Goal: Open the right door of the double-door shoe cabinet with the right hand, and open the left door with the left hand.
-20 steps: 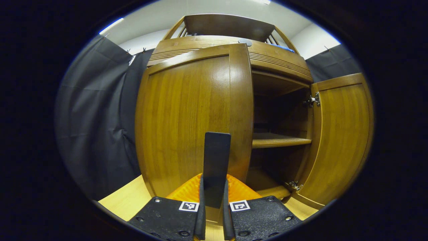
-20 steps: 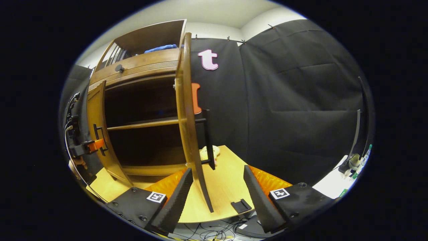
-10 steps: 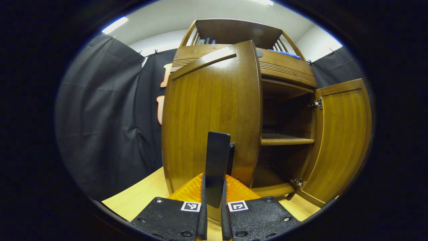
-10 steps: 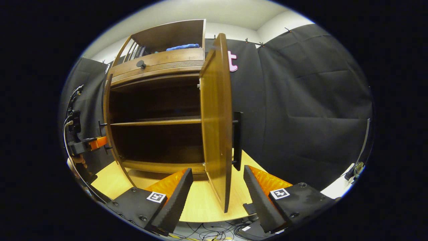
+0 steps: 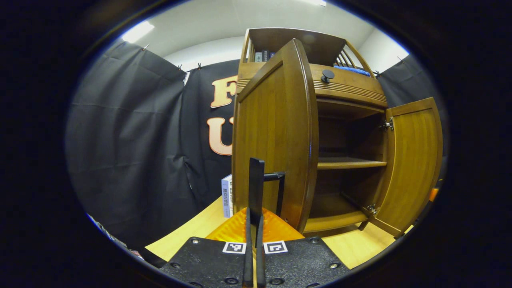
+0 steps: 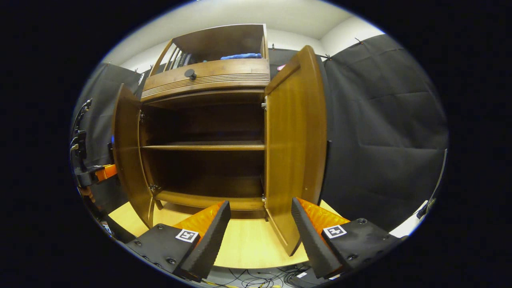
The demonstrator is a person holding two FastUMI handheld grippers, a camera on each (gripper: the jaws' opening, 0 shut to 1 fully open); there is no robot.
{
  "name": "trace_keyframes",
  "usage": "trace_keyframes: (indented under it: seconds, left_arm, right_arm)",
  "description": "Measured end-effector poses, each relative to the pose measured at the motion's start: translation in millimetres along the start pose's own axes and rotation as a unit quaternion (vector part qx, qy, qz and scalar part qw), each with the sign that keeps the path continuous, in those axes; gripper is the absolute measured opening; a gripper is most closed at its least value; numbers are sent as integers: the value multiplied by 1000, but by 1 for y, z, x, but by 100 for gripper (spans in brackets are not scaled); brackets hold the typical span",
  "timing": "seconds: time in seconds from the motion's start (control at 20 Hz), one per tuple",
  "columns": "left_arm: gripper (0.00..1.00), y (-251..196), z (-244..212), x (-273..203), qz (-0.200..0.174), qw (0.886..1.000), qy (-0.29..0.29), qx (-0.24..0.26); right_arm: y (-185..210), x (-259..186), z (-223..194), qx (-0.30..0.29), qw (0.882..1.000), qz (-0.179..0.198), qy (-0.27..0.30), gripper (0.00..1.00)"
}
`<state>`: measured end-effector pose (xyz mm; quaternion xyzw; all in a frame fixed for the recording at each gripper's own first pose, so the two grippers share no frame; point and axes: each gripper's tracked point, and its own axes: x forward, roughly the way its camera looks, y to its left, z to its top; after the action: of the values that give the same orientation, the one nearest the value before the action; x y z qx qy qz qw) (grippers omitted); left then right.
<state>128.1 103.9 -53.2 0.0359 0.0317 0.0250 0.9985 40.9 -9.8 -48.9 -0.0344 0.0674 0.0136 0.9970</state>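
The cabinet (image 6: 208, 80) stands on the bench (image 6: 248, 244) with both doors swung out. At its left side, the left hand-held gripper (image 5: 253, 224) points level at the left door (image 5: 276, 132), fingers pinched tight on that door's black handle (image 5: 256, 188). Before the cabinet's right side, the right hand-held gripper (image 6: 260, 224) spreads wide and holds nothing, the right door (image 6: 296, 136)'s lower edge between its fingers.
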Motion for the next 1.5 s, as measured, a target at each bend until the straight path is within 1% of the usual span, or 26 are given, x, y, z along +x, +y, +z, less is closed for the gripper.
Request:
trace_keyframes:
  seconds: [0.05, 0.1, 0.15, 0.2, 0.45, 0.65, 0.7, 0.75, 0.85, 0.9, 0.95, 1.0, 1.1, 1.2, 1.3, 1.5]
  left_arm:
    - [2, 2, 1, 0, -9, 1000, 2, -4]
    - [0, 3, -1, 0, -18, 1000, 4, -1]
    - [5, 4, -3, 3, -27, 1000, 4, 6]
    - [2, 5, -4, 2, -33, 999, 4, 11]
    - [2, 12, -1, 4, -55, 998, 12, 3]
    - [2, 30, -2, 2, -62, 998, 15, 4]
    - [5, 36, -1, 2, -64, 998, 16, 3]
    - [5, 44, -1, 1, -64, 998, 17, 1]
    - [2, 59, 0, 1, -60, 998, 18, -1]
    - [2, 67, -1, 3, -57, 998, 20, 0]
    - [1, 75, -1, 6, -54, 998, 21, 1]
    - [4, 81, 0, 6, -52, 998, 22, 1]
    - [1, 90, 0, 6, -58, 998, 25, -12]
    - [0, 89, -2, 4, -67, 997, 31, -22]
    - [3, 89, -1, 0, -71, 997, 37, -20]
    - [2, 100, 2, -40, -66, 996, 51, -26]
  right_arm:
    - [8, 3, 2, -2, 1000, 3, 1, 89]
    - [14, 4, 4, -1, 1000, 4, 1, 89]
    - [20, 5, 4, 2, 1000, 4, 2, 89]
    - [25, 7, 4, 6, 1000, 3, 3, 89]
    - [48, 5, 1, 14, 1000, -15, 3, 89]
    - [60, 3, 2, 13, 999, -31, -1, 89]
    - [64, 2, -1, 17, 999, -34, 1, 89]
    - [68, 1, 0, 21, 999, -37, 2, 89]
    - [76, -1, -1, 26, 999, -42, 1, 89]
    - [79, -4, 0, 26, 999, -46, -1, 96]
    - [83, -7, 1, 24, 999, -49, -3, 96]
    - [85, -9, 1, 22, 998, -51, -5, 89]
    - [90, -14, 0, 21, 998, -57, -7, 89]
    - [93, -18, 2, 22, 998, -64, -8, 89]
    - [95, -23, 3, 21, 997, -73, -9, 89]
    - [94, -34, 5, 16, 996, -87, -14, 89]
